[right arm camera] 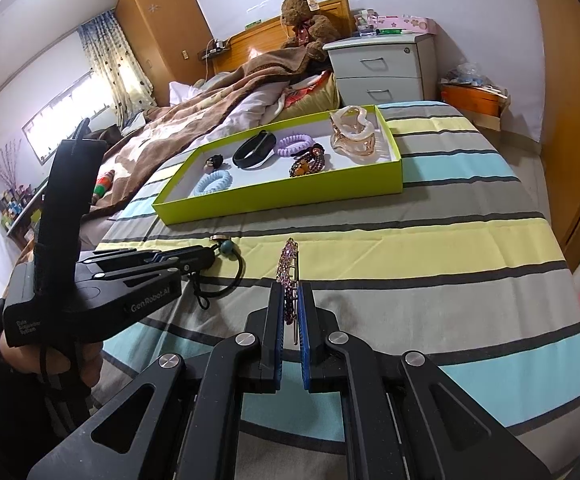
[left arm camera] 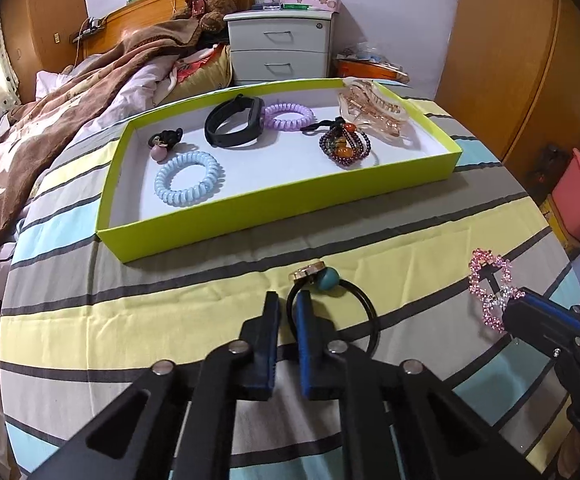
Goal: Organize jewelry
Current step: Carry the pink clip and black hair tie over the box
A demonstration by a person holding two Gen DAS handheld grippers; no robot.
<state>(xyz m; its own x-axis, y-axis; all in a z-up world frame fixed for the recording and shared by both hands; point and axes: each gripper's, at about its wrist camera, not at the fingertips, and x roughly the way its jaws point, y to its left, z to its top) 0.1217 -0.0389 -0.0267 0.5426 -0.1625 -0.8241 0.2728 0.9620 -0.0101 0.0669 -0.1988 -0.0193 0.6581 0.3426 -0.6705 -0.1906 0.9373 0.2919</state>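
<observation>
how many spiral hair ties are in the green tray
2. A blue spiral hair tie lies near the front left of the green tray; a purple spiral hair tie lies toward the back, touching the black band. None looks hidden.

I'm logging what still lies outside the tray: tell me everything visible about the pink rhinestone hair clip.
The pink rhinestone hair clip is an openwork bow or heart shape studded with pink and paler stones on a thin metal bar. It stands on edge above the striped bedsheet, pinched at its near end between the right tongs, short of the green tray.
</observation>
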